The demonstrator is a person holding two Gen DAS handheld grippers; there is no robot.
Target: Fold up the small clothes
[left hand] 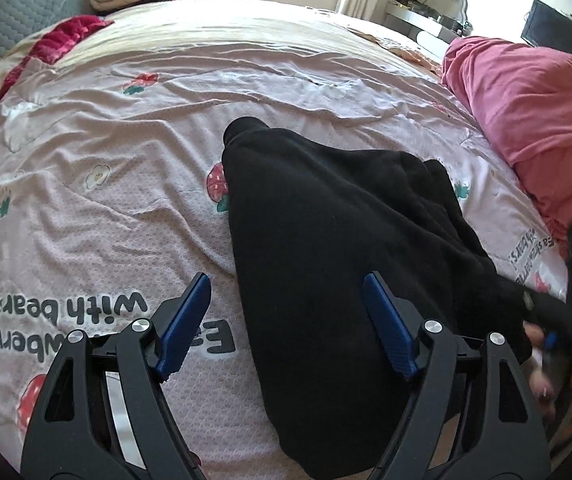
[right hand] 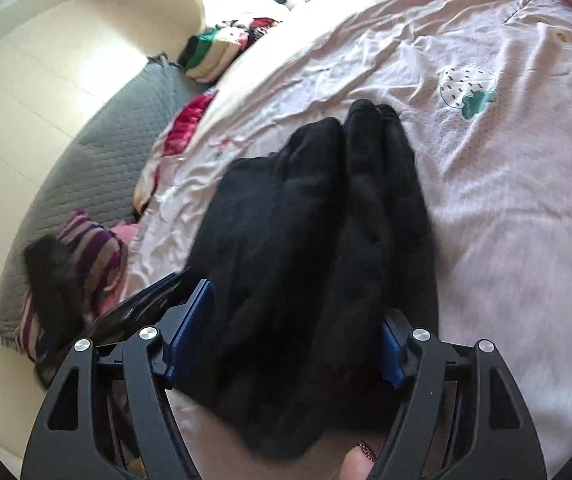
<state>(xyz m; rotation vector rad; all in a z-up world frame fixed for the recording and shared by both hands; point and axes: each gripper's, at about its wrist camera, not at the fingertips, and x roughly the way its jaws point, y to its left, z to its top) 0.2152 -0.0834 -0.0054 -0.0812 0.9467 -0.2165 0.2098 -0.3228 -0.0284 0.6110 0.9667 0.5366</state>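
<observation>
- Nearest the lens, the left gripper (left hand: 286,320) is hanging just above the near end of the black garment (left hand: 326,260), its blue fingers (left hand: 183,322) spread wide and holding nothing; one finger is over bare sheet on the garment's left, the other over the cloth.
- Lying on the pink strawberry bedsheet (left hand: 105,208), the black garment is running lengthwise away from both cameras, its narrow rounded end pointing toward the far side of the bed, its broad end nearest the grippers.
- Right of the garment, a pink heap of cloth (left hand: 534,120) is resting on the sheet, well apart from it.
- Judging by the doubled ridges, the garment is already folded along its long axis; a crosswise fold looks to be the step in hand.
- The right gripper (right hand: 298,340) is straddling the garment's near end, jaws wide, cloth between them but not pinched.
- Next, both grippers probably need to close on the near corners and carry them toward the narrow end.
</observation>
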